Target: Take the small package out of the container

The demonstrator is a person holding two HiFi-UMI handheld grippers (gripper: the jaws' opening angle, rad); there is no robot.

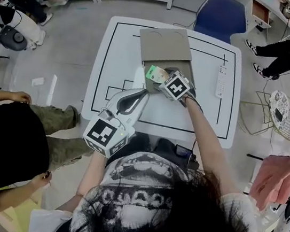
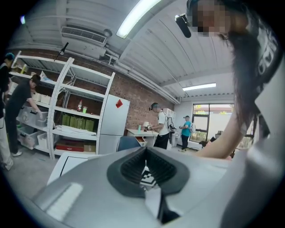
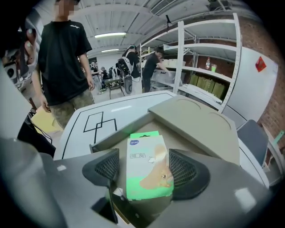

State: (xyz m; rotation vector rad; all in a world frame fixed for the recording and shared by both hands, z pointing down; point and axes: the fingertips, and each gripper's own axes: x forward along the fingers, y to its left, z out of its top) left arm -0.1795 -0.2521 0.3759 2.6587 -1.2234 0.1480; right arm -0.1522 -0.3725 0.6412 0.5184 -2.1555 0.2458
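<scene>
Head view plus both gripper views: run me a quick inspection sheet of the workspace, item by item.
Surface: white table with black line markings, no spills seen.
Job's things: tan container open, its lid pushed to the far side; small green package appears to lie in it.
Clutter: white remote-like device at the table's right.
Grippers: right gripper jaws apart, astride the package; left gripper jaws together, nothing held, near the table's front edge.
Cables: black cable beside the table, off the work area.
Surroundings: blue chair beyond the table, bystander close by, white shelving.
</scene>
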